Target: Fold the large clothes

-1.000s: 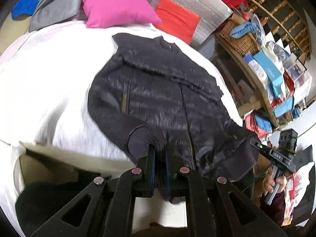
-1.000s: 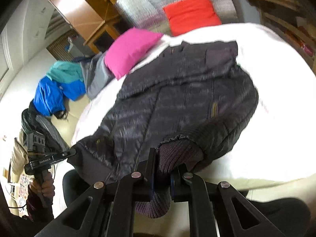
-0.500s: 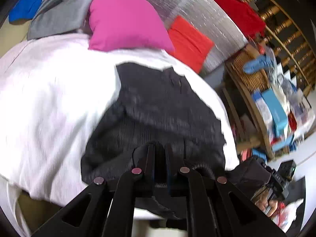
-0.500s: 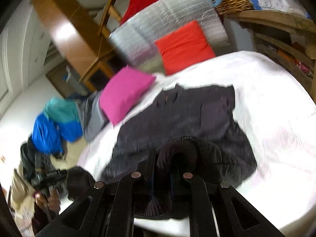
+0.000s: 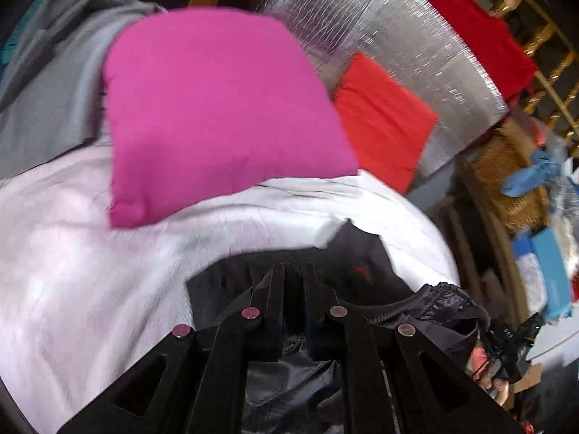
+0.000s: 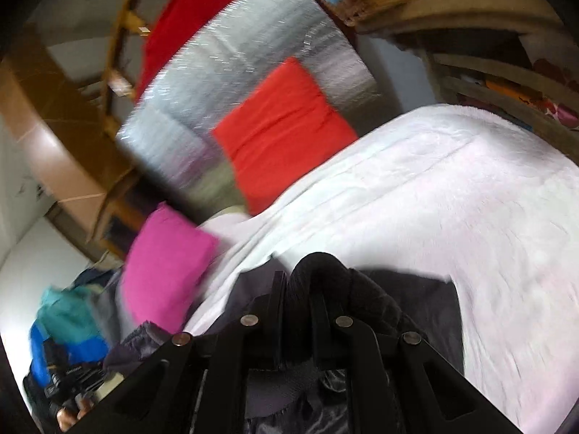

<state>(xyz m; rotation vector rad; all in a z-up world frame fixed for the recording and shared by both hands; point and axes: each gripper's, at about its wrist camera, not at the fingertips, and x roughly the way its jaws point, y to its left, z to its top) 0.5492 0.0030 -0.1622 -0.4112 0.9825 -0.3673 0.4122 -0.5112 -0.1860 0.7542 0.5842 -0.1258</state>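
A dark quilted jacket point(image 5: 362, 267) lies on the white bedcover point(image 5: 90, 271), and only its far edge shows past the fingers. My left gripper point(image 5: 294, 275) is shut on a fold of its shiny fabric, near the pink pillow point(image 5: 217, 108). My right gripper point(image 6: 296, 285) is shut on the jacket's ribbed knit edge point(image 6: 322, 266), which bulges up between the fingers. More of the jacket point(image 6: 427, 307) spreads flat to the right of it. The picture is blurred by motion. Most of the jacket is hidden under both grippers.
A red cushion point(image 5: 383, 119) leans on a silver foil panel point(image 5: 398, 36) behind the bed. Cluttered wooden shelves point(image 5: 514, 188) stand at the right. A pile of grey and blue clothes point(image 6: 65, 322) lies beyond the pink pillow point(image 6: 163, 264). White bedcover point(image 6: 452, 199) stretches to the right.
Both grippers have swept the jacket's near edge forward over its body toward the pillows. Far less of the jacket shows, and the pink pillow and red cushion loom much closer.
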